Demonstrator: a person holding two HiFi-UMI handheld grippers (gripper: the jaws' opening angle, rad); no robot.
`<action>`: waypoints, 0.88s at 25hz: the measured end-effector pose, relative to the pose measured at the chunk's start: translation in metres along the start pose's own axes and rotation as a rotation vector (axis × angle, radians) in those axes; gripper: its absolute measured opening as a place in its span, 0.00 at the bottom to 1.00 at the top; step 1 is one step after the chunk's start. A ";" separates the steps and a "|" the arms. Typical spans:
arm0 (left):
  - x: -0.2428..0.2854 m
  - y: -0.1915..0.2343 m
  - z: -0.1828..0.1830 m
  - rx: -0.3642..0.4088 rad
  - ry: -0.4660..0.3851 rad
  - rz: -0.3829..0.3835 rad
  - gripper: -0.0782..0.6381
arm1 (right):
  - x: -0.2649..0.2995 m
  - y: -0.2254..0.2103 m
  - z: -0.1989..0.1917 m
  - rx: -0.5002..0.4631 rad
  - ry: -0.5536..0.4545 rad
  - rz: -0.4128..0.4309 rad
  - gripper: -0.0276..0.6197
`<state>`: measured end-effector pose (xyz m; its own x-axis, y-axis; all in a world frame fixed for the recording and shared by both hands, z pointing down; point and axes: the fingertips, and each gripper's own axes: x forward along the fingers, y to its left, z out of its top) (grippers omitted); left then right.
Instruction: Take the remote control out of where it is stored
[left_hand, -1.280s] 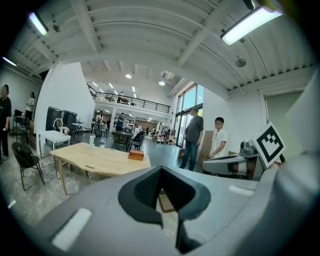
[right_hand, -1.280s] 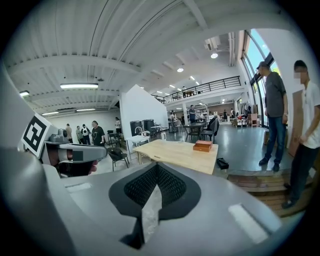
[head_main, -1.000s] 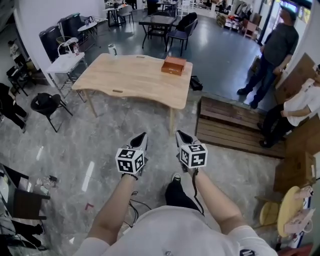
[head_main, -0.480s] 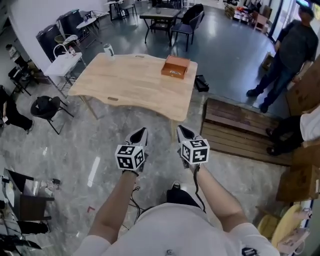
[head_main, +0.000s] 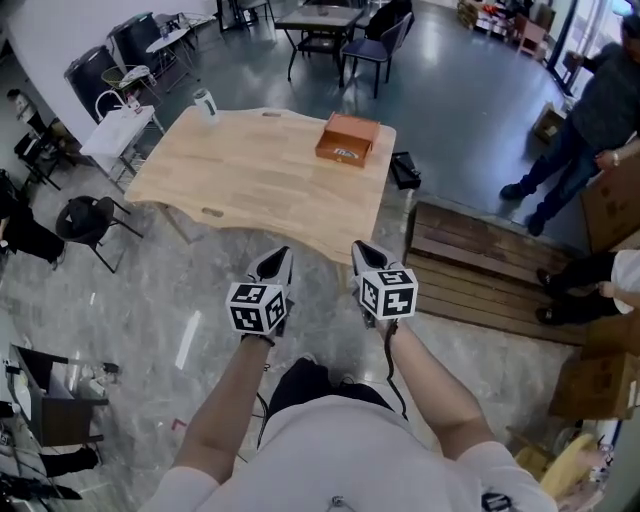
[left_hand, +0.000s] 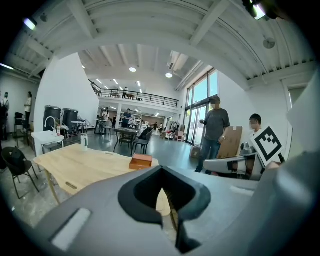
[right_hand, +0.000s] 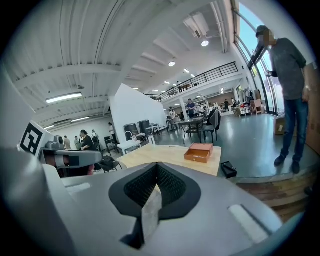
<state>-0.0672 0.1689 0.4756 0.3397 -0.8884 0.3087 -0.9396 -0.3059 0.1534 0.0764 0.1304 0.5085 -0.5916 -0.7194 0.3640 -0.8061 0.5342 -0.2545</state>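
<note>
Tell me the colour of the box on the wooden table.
Orange-brown. The box shows best in the head view.

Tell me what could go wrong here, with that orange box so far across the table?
The orange box sits near the wooden table's far right corner; a clumsy nudge might push it off the edge.
The low wooden platform and a black object lie on the floor by that corner, so stepping round there risks a trip.
No remote shows; the left gripper and right gripper are both shut and empty, so they must open first.
</note>
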 end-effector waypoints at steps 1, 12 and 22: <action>0.011 0.004 0.002 -0.002 0.001 -0.002 0.11 | 0.010 -0.005 0.003 -0.001 0.002 0.000 0.08; 0.164 0.070 0.051 -0.012 -0.002 -0.083 0.11 | 0.139 -0.070 0.059 -0.011 0.023 -0.048 0.08; 0.322 0.149 0.103 -0.043 0.040 -0.146 0.11 | 0.281 -0.138 0.128 0.020 0.056 -0.118 0.08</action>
<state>-0.1017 -0.1978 0.5010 0.4750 -0.8207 0.3175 -0.8776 -0.4153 0.2394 0.0196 -0.2027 0.5309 -0.4915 -0.7503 0.4420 -0.8705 0.4382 -0.2242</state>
